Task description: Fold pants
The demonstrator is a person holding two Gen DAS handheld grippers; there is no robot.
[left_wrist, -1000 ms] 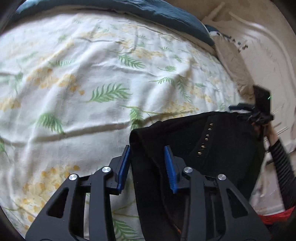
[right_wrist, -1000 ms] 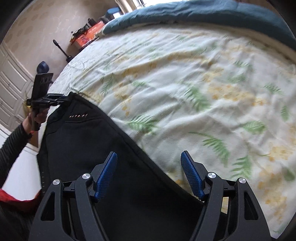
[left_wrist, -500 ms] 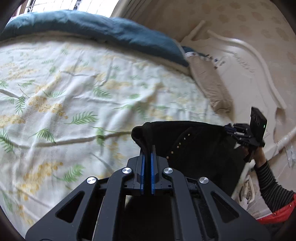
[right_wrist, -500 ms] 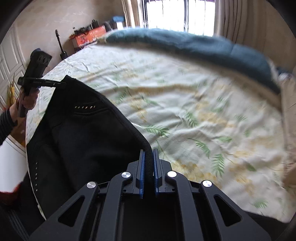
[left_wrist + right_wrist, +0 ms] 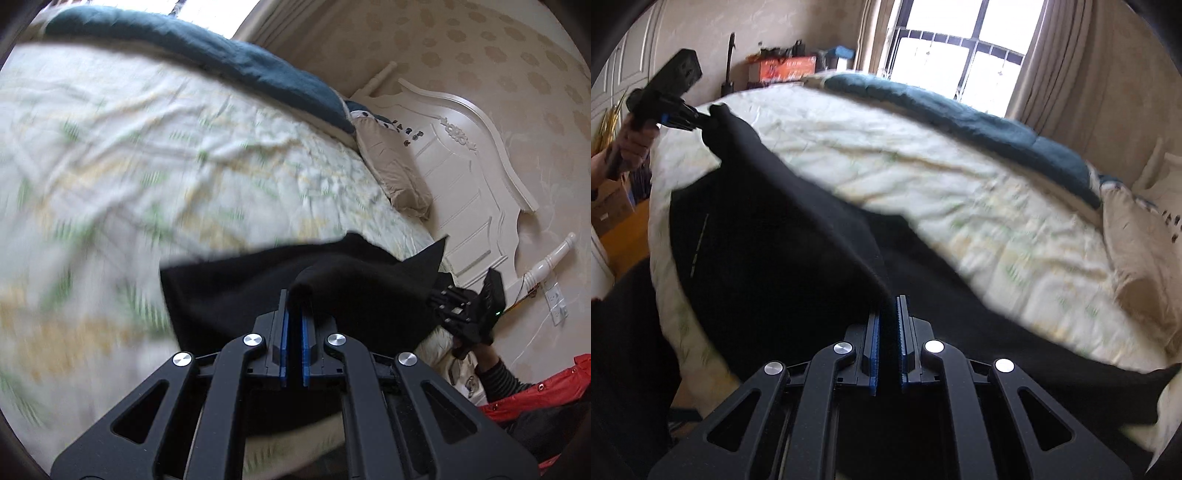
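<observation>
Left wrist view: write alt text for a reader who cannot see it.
The left gripper is shut on a fold of black pants, held up over a leaf-print bedspread. At right the right gripper grips the same pants near a white headboard; a dark teal blanket lies along the bed's far side.

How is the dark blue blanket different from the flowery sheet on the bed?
The dark blue blanket is one plain colour, while the flowery sheet is pale with green leaves and yellow blooms. The blanket lies bunched in a thick band along the bed's far side by the window; the sheet is spread out across the bed, lightly wrinkled. The black pants lie on the sheet, not on the blanket. Both are soft bedding on the same bed.
</observation>
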